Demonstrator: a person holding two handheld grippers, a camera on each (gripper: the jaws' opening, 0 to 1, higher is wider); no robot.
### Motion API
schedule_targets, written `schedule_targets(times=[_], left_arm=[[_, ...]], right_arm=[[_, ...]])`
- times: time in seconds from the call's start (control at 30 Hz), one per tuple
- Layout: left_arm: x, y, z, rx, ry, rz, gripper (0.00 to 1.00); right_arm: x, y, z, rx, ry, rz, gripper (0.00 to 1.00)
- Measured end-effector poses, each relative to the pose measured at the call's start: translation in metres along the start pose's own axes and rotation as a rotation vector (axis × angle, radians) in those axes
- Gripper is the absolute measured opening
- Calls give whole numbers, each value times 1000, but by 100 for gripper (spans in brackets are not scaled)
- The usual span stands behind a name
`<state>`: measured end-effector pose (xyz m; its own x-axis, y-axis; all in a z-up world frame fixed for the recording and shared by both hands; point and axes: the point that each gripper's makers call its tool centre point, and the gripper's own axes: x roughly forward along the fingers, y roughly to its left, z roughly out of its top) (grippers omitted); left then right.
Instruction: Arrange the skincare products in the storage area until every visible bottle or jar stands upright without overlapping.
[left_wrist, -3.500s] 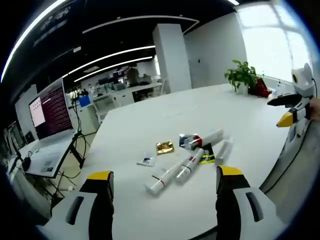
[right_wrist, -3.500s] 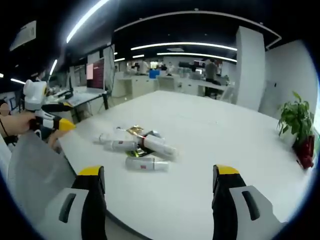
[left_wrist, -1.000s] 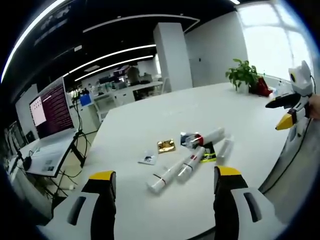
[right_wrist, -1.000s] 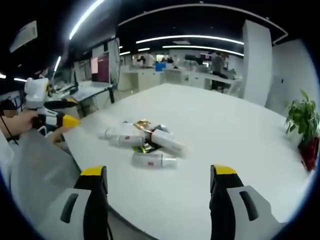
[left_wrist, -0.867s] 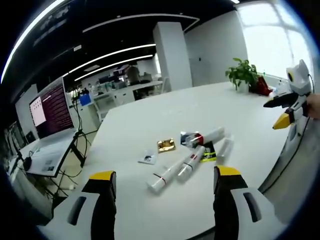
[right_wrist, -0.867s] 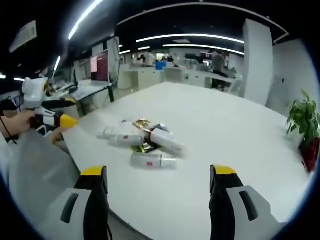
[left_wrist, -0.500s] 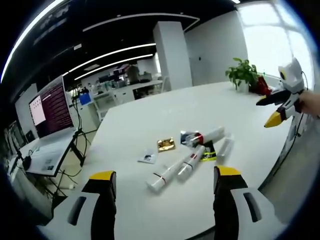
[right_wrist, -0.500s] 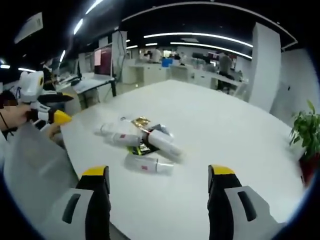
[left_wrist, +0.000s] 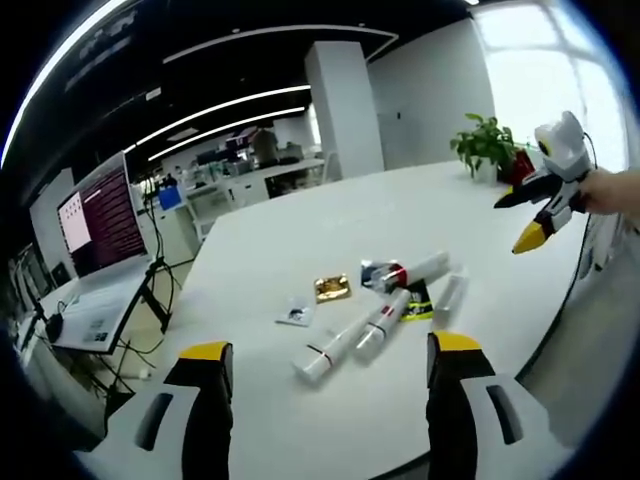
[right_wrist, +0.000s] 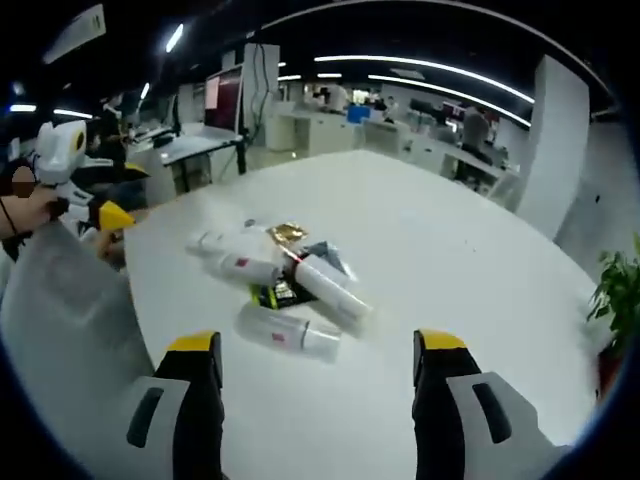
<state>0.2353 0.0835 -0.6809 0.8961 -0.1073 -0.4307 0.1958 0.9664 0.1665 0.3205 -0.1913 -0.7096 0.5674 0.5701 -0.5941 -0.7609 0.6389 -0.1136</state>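
on the tabletop (right_wrist: 480, 260), tubes (right_wrist: 330, 290) lie flat in a heap, ahead-left of right tongs (right_wrist: 315, 365); both tongs wide, empty; left tongs (left_wrist: 320, 375) farther.

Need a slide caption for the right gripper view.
Open right gripper above skincare tubes lying flat and overlapping on the white table.

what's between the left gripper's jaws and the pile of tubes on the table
Only bare white table. In the left gripper view, the left gripper hangs open short of the tubes, with nothing lying on the stretch between.
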Motion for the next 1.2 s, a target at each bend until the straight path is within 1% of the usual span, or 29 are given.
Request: schedule_targets(times=[0.17,0.37,0.5,0.63,0.83,0.97,1.2], left_arm=[[1,0,-1,1,4,-2,76],[1,0,-2,3,7,-2,76],[0,1,-3,2,9,2,75],[0,1,-3,2,8,2,75],[0,2,-2,-6,3,3,76],[0,2,-2,-5,2,1,76],[0,3,-1,-16,2,7,75]], right_arm=[[8,-8,4,-8,5,5,76],[15,-10,8,-29,9,15,75],[22,-11,8,-42,25,23,75],[26,-12,12,-62,29,37,74],[39,-14,19,-103,39,70,73],[46,-10,23,-121,43,95,72],[61,-5,24,-186,83,152,67]])
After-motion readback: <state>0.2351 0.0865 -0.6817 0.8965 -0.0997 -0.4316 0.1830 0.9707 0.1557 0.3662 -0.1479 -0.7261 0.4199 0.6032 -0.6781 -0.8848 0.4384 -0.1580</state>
